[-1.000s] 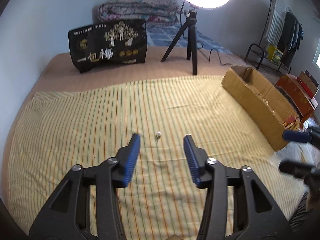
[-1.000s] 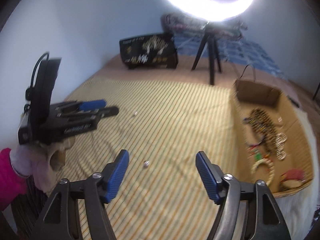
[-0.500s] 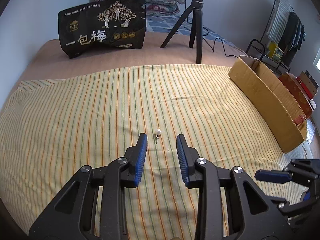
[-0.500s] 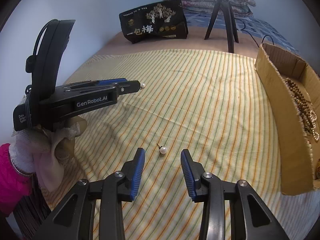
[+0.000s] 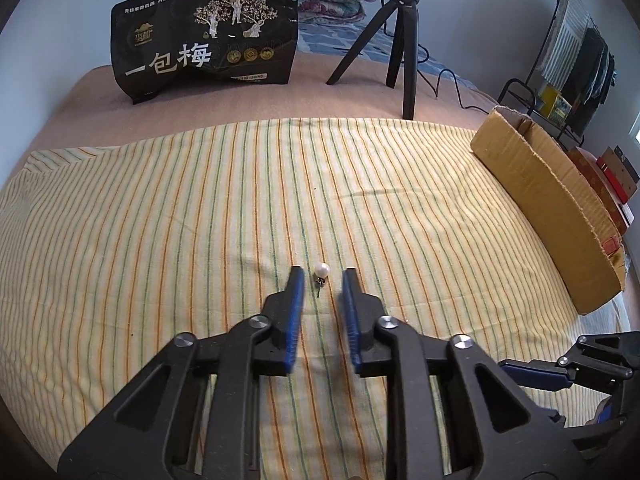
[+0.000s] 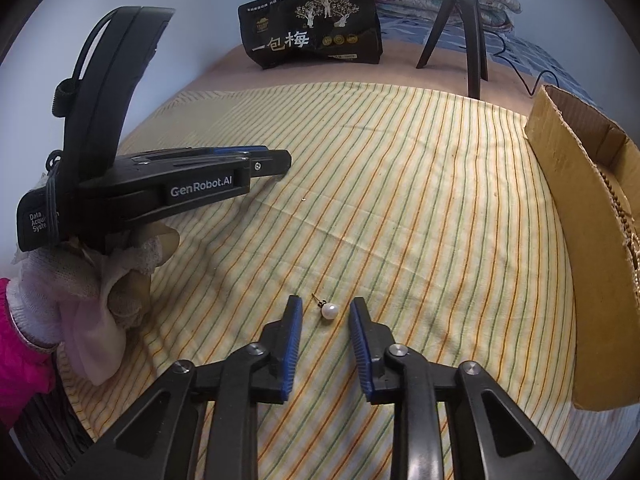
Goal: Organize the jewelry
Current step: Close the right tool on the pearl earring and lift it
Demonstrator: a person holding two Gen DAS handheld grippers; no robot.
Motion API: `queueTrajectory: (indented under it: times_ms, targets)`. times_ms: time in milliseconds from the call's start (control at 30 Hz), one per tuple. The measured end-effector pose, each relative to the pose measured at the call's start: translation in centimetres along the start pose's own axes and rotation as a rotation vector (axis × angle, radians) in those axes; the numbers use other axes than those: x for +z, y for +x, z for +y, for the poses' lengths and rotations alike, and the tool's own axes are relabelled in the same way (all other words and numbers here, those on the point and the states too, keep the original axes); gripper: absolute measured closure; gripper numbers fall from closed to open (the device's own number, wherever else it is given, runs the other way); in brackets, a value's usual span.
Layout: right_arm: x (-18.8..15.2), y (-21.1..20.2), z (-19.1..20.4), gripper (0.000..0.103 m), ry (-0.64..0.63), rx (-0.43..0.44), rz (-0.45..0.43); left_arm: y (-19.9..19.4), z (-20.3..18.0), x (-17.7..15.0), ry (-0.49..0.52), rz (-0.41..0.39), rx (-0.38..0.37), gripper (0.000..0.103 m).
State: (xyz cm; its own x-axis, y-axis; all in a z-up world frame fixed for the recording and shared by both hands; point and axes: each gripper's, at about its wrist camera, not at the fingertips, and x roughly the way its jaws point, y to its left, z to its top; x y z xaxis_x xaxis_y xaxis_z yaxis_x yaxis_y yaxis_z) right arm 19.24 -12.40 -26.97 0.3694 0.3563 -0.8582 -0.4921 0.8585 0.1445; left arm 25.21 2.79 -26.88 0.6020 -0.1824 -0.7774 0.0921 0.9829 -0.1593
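Striped cloth [image 5: 160, 216]: yellow with green and orange lines, spread over a tan bed surface; all smaller items are borne on it or stand behind it.

Cardboard box [image 5: 548, 208]: set at the right edge of the cloth, open-topped; strands of brown beads [image 6: 618, 200] are seen inside along its near wall.

Black foil bag [image 5: 208, 36]: stood behind the cloth, printed with pale trees, three gold medallions and the large characters "一包梅"; the smaller print cannot be read.

Tripod [image 5: 400, 28]: black, placed right of the bag, under a bright lamp.

Left gripper [image 5: 322, 276]: lowered to the cloth, blue pads parted and released. In the right wrist view it [image 6: 280, 162] is seen side-on, marked "GenRobot.AI" and "Data Acqu… Syste…", held by a white-gloved hand [image 6: 84, 280] with a pink sleeve.

Right gripper [image 6: 325, 305]: lowered likewise, fingers apart, nothing grasped.

Pearl earring [image 5: 321, 271]: lying on the cloth between the left fingertips, untouched, post toward the camera.

Second pearl earring [image 6: 329, 311]: lying between the right fingertips, untouched, post pointing away to the left.
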Motion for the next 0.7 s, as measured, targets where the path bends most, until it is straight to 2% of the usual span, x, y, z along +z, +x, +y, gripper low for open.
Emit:
queueTrajectory:
  times_ms: [100, 267, 700]
  targets:
    - [0.0, 0.1, 0.2, 0.089, -0.015, -0.008, 0.002, 0.2, 0.0, 0.0, 0.001, 0.000, 0.000, 0.088]
    - [-0.2, 0.2, 0.4, 0.096, -0.024, -0.016, 0.002, 0.7, -0.2, 0.1, 0.015, 0.007, 0.001, 0.095]
    - [-0.3, -1.0, 0.6, 0.097, -0.022, -0.014, -0.036, -0.5, -0.1, 0.1, 0.007, -0.026, 0.013, 0.097]
